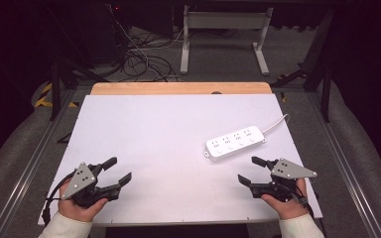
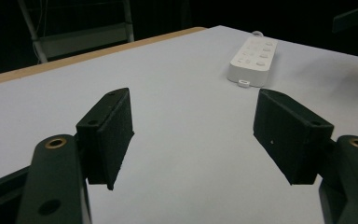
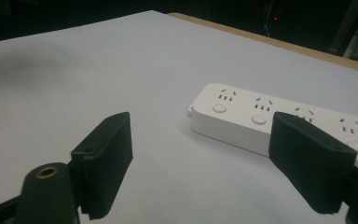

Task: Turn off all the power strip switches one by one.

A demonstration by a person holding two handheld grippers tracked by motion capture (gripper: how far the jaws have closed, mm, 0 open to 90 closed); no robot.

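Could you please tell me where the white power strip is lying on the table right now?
In the high view, the white power strip lies flat on the right half of the white table, just beyond the open right gripper, its cord trailing toward the table's right edge.

table [image 1: 144,124]: white sheet over the top, bare wood strip showing along the far edge. one white power strip [image 1: 235,142] lies flat on it, right of centre, angled, four sockets face up, its cable [image 1: 277,122] running off toward the right edge.
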